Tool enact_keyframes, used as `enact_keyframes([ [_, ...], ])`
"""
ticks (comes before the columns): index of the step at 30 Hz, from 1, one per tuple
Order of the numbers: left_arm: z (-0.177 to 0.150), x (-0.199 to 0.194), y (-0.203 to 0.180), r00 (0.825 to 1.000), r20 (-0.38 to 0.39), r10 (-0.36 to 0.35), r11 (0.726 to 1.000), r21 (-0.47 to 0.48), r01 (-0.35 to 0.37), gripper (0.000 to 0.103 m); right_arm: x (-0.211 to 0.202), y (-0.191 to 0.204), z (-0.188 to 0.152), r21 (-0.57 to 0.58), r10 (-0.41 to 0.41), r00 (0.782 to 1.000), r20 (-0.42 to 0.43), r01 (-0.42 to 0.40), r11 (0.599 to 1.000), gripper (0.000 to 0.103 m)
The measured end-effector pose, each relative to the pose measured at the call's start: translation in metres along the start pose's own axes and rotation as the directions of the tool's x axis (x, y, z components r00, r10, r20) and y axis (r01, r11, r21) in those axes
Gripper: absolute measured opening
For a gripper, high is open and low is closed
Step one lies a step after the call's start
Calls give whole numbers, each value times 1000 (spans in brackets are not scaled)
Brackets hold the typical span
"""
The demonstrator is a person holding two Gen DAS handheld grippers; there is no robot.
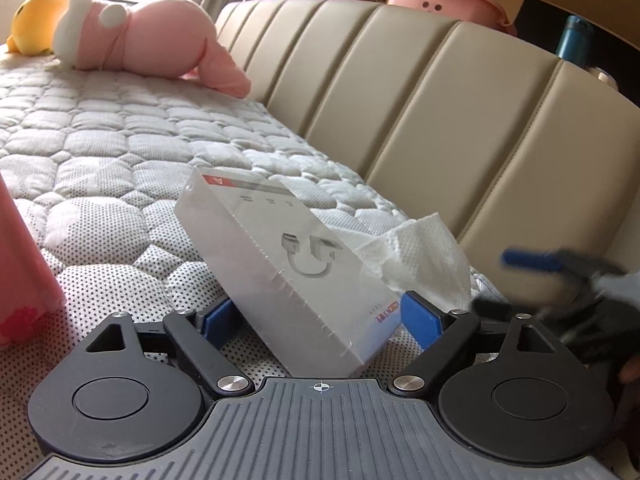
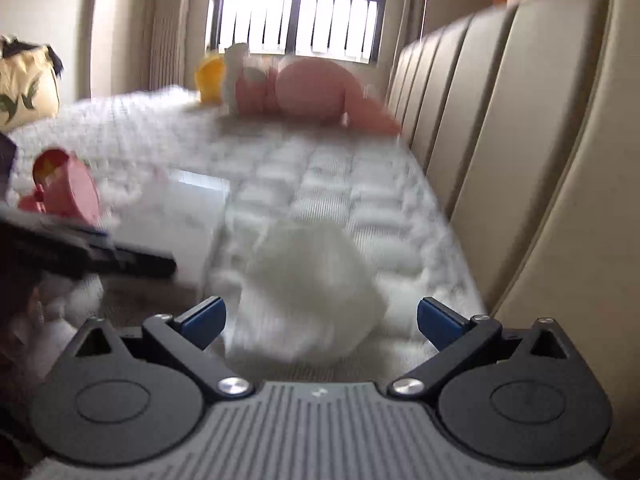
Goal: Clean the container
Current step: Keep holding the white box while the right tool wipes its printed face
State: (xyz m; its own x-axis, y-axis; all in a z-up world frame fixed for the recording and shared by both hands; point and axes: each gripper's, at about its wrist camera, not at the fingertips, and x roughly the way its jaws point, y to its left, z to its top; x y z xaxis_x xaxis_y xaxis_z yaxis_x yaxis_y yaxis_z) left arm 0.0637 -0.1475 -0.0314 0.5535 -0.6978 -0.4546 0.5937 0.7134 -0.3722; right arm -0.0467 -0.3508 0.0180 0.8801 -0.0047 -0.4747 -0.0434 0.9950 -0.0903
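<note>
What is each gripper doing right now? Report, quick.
Left gripper: closed on the white box.
Right gripper: open, holding nothing; crumpled tissue lies between its fingers.

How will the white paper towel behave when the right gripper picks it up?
The paper towel looks thin and crumpled, so it will probably flop and fold. It seems very light. It lies against the white box, which it may brush as it lifts.

My right gripper (image 2: pixel 320 320) is spread wide at the bottom of the frame, a blurred white tissue (image 2: pixel 310 292) lying on the quilted mattress (image 2: pixel 340 176) between its blue fingertips (image 2: pixel 204 316), untouched.
</note>
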Motion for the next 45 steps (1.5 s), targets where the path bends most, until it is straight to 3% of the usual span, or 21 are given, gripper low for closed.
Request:
enact_keyframes([
  [3,-1,0,-1,1000,3,4,1000,9,-4,91,10,-6,10,69,-32,998,50,29,997,103],
  [6,-2,-2,-1,1000,5,3,1000,8,-3,91,42,-15,11,171,85,996,-25,-80,982,95],
  [7,-2,-3,-1,1000,5,2,1000,8,-2,91,53,-17,11,202,133,989,-57,-119,972,86],
  [9,-3,-3,-2,1000,7,4,1000,17,-4,91,69,-18,9,250,219,968,-121,-184,951,57],
  [10,-3,-4,-2,1000,8,6,1000,22,-6,91,75,-18,10,272,250,958,-139,-206,940,28],
  [11,-4,-4,-2,1000,12,1,1000,22,-2,91,75,-19,12,291,258,957,-133,-211,933,18],
  [14,-7,-7,-1,1000,27,-14,1000,21,14,89,58,-25,27,350,320,946,-43,-286,892,13],
  [17,-8,-6,-4,1000,25,-11,999,35,10,89,41,-21,53,363,418,906,70,-414,835,13],
  [19,-8,-5,-6,1000,24,-6,999,47,5,90,38,-12,68,363,506,855,114,-510,780,13],
  [21,-9,-5,-7,1000,24,-2,999,52,1,90,46,1,78,363,587,801,118,-585,725,13],
  [22,-9,-5,-6,1000,24,-4,999,48,3,91,53,9,80,353,603,792,94,-593,724,13],
  [27,-9,-6,-2,1000,24,-16,999,30,15,91,90,32,67,257,506,856,-104,-468,845,13],
  [31,-9,-6,-1,999,23,-24,999,26,23,93,88,10,50,276,402,907,-128,-357,892,15],
  [33,-9,-5,0,999,22,-27,999,25,26,93,84,-1,44,290,366,920,-141,-316,903,16],
  [36,-9,-4,1,999,22,-30,999,23,29,93,79,-12,39,318,373,917,-139,-315,894,16],
  [38,-9,-3,0,999,20,-30,999,24,29,93,72,-14,39,344,415,904,-108,-358,868,16],
  [42,-8,-1,0,999,18,-29,999,27,29,93,61,-3,44,381,564,824,-47,-507,773,16],
  [43,-8,-1,0,999,17,-30,999,27,30,94,59,2,45,368,579,814,-52,-523,769,19],
  [45,-7,-1,0,999,12,-33,999,21,33,94,55,10,45,317,562,824,-75,-515,797,19],
])
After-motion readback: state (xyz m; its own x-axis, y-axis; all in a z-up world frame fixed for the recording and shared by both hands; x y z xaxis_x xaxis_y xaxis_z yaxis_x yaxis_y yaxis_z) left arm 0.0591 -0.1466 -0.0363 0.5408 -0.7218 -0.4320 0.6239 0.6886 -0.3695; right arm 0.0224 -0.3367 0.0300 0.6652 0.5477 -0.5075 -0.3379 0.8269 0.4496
